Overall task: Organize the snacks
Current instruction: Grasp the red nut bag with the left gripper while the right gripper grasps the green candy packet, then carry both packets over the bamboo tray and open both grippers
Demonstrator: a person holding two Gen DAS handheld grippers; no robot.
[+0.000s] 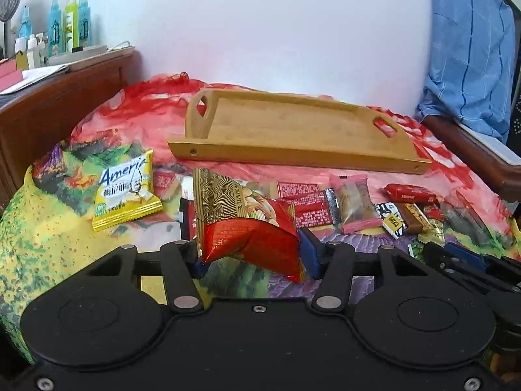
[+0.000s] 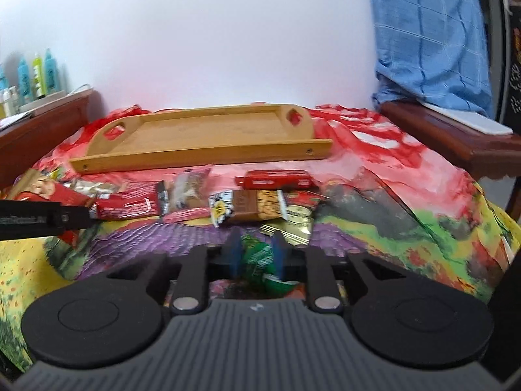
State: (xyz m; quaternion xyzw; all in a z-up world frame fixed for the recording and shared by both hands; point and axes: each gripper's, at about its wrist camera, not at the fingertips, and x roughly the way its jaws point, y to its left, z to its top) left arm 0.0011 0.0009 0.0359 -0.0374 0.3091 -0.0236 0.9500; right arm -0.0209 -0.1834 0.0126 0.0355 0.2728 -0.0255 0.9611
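Note:
My left gripper (image 1: 252, 254) is shut on a red and gold nut packet (image 1: 244, 221) and holds it above the cloth. My right gripper (image 2: 255, 254) is shut on a small green packet (image 2: 260, 260), lifted just off the cloth. The empty wooden tray (image 1: 293, 156) lies behind the snacks; it also shows in the right wrist view (image 2: 202, 159). Several loose snacks lie in a row in front of it: a yellow packet (image 1: 125, 189), a pink-edged bar (image 1: 355, 202), a red bar (image 2: 276, 178), a nut chocolate bar (image 2: 257, 208) and a gold packet (image 2: 298, 224).
A floral cloth (image 1: 49, 228) covers the table. A wooden sideboard (image 1: 58, 97) with bottles (image 1: 68, 26) stands at the left. A chair arm (image 2: 456, 140) with a blue cloth (image 2: 433, 32) is at the right. The left gripper's body (image 2: 42, 218) shows in the right wrist view.

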